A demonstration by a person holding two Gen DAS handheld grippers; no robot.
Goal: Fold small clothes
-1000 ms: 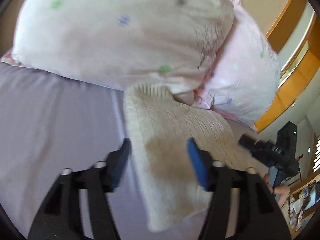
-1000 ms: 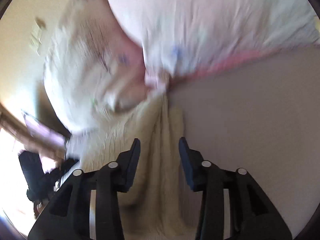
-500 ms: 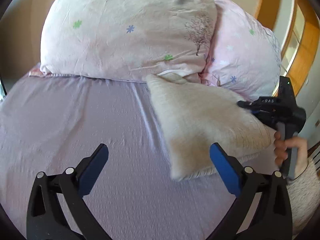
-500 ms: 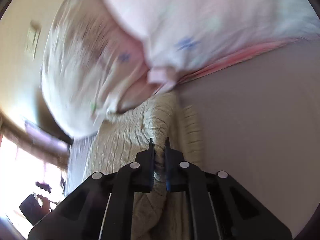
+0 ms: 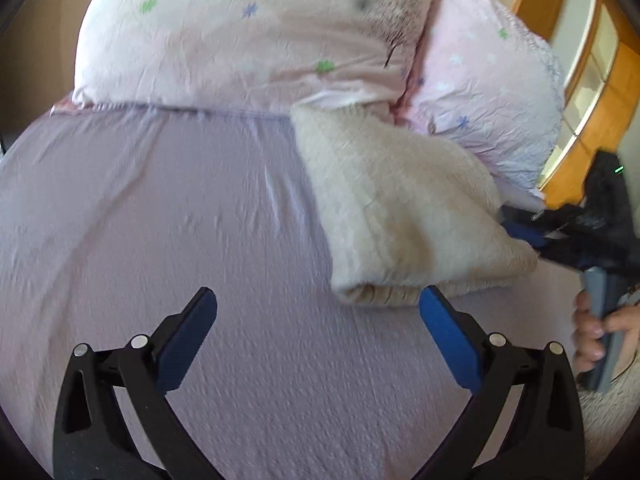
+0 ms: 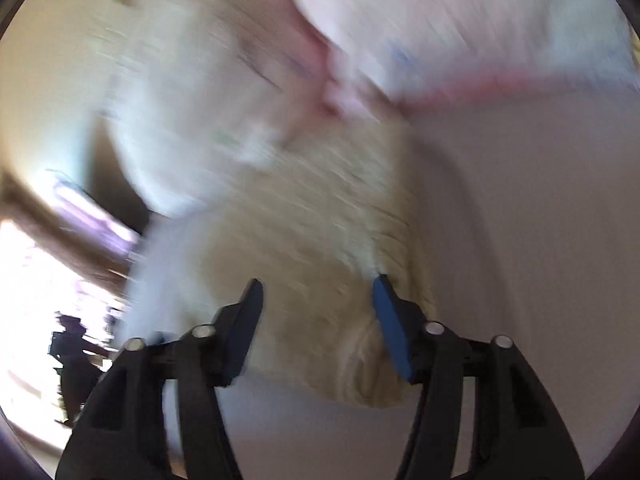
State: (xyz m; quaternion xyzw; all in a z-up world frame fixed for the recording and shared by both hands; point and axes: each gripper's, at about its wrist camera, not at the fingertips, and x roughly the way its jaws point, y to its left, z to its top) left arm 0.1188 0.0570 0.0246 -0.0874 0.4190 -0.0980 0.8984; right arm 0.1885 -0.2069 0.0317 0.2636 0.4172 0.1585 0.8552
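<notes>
A folded cream knit garment lies on the lilac bedsheet, its far end against the pillows. My left gripper is open and empty over the sheet, just in front of the garment's near folded edge. My right gripper is open, its fingers either side of the garment's edge without pinching it; that view is blurred. The right gripper also shows in the left wrist view at the garment's right side.
Two pink flowered pillows stand behind the garment. A wooden headboard or frame runs along the right. A hand holds the right gripper's handle.
The right gripper was shut on the garment's edge half a second ago and has opened. The left gripper has drawn back from the garment and stands wide open.
</notes>
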